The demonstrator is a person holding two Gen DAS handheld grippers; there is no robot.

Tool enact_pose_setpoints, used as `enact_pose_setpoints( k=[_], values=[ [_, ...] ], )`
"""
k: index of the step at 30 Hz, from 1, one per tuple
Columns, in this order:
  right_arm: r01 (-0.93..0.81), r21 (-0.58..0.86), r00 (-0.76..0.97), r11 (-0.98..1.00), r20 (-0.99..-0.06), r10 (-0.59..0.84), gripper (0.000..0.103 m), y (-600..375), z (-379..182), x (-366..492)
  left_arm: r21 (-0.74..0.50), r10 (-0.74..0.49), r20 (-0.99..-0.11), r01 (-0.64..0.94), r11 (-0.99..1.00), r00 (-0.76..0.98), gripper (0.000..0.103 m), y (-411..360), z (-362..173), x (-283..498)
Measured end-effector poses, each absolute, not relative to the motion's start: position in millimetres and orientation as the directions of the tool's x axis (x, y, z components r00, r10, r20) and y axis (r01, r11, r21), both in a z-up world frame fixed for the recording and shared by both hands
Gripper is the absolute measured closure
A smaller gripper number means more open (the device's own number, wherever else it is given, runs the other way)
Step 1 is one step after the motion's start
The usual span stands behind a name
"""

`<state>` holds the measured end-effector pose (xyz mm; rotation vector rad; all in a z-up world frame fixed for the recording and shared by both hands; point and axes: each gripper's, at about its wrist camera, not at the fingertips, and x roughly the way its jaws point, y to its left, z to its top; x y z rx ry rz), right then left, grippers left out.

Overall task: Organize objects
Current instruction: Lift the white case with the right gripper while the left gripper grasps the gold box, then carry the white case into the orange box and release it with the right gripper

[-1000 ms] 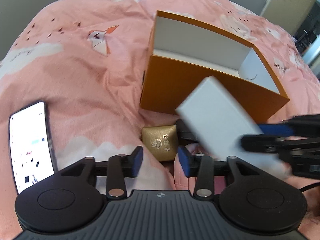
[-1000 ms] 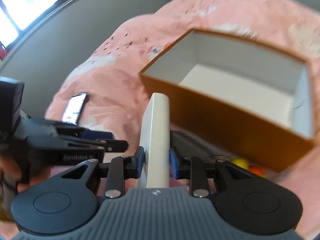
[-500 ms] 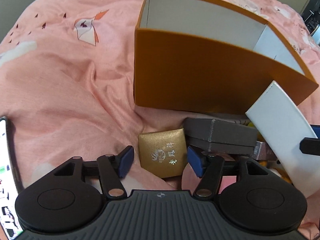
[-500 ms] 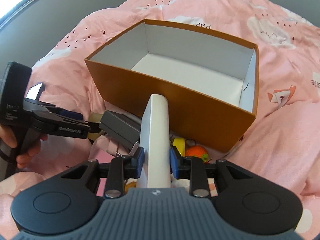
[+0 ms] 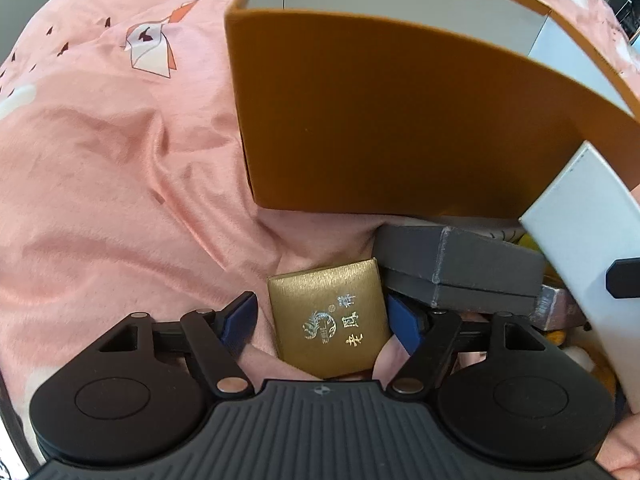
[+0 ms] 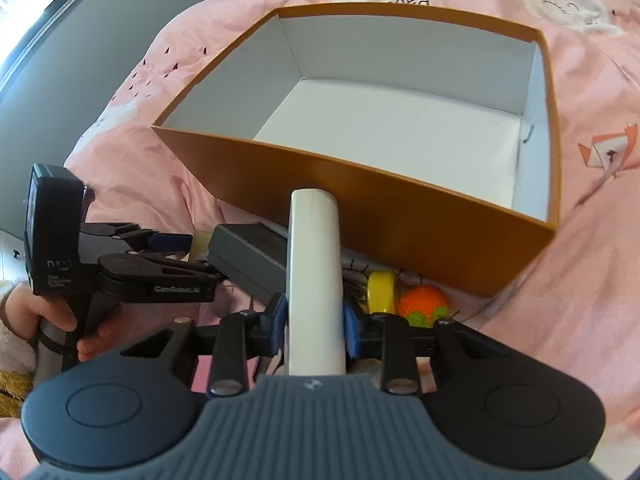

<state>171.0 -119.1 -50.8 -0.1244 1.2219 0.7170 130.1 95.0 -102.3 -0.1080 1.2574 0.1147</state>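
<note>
An open orange box [image 5: 384, 120] with a white empty inside [image 6: 400, 128] sits on the pink bedspread. My left gripper [image 5: 322, 320] is open, its blue pads either side of a small gold box [image 5: 330, 322] lying in front of the orange box. A dark grey box [image 5: 460, 266] lies just right of the gold one. My right gripper [image 6: 314, 320] is shut on a flat white box [image 6: 315, 280], held edge-up in front of the orange box's near wall; it also shows at the right of the left wrist view [image 5: 588, 248].
A yellow ring [image 6: 381, 290] and an orange knitted ball [image 6: 423, 304] lie by the orange box's near wall. The pink bedspread [image 5: 100, 160] spreads to the left. The left gripper's handle and hand [image 6: 60, 280] are at the left.
My left gripper has moved closer and lower, so the gold box now lies between its open pads. My right gripper has brought the white box nearer the orange box.
</note>
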Motion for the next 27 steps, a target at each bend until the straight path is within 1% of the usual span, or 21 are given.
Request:
enact_pose_setpoints(
  k=[2,3,9,14,21,24,27],
  values=[
    [-0.569,0.282,0.146,0.773,-0.89,0.432,0.071,-117.9,-51.1,172.8,-0.04,0.006,-0.951,-0.143,0.989,0.308,0.03,95.9,-101.2,129.3],
    [-0.571,0.282,0.143,0.771,-0.89,0.432,0.071,-117.1,-50.8,172.9,-0.044,0.003,-0.951,-0.145,0.989,0.31,0.032,96.0,-99.7,128.2],
    [-0.585,0.277,0.161,0.762,-0.881,0.444,0.072,-123.6,-42.2,166.8,-0.041,0.021,-0.935,-0.166,0.985,0.353,0.034,100.9,-80.1,110.8],
    [-0.592,0.298,0.204,0.749,-0.844,0.497,0.073,-134.3,-15.1,158.1,-0.083,-0.001,-0.895,-0.165,0.983,0.446,0.034,107.2,-37.7,90.2],
    [-0.589,0.263,0.346,0.764,-0.773,0.533,0.073,-144.9,36.3,162.1,-0.102,-0.048,-0.804,-0.059,0.993,0.593,0.035,94.7,30.8,84.4],
    [-0.571,0.224,0.429,0.79,-0.739,0.519,0.073,-145.8,56.0,177.4,-0.108,-0.082,-0.764,-0.001,0.994,0.64,0.035,86.5,57.0,100.6],
    [-0.538,0.198,0.485,0.819,-0.721,0.494,0.073,-143.0,66.7,204.4,-0.113,-0.108,-0.751,0.034,0.993,0.652,0.035,80.3,65.4,130.3]
  ],
)
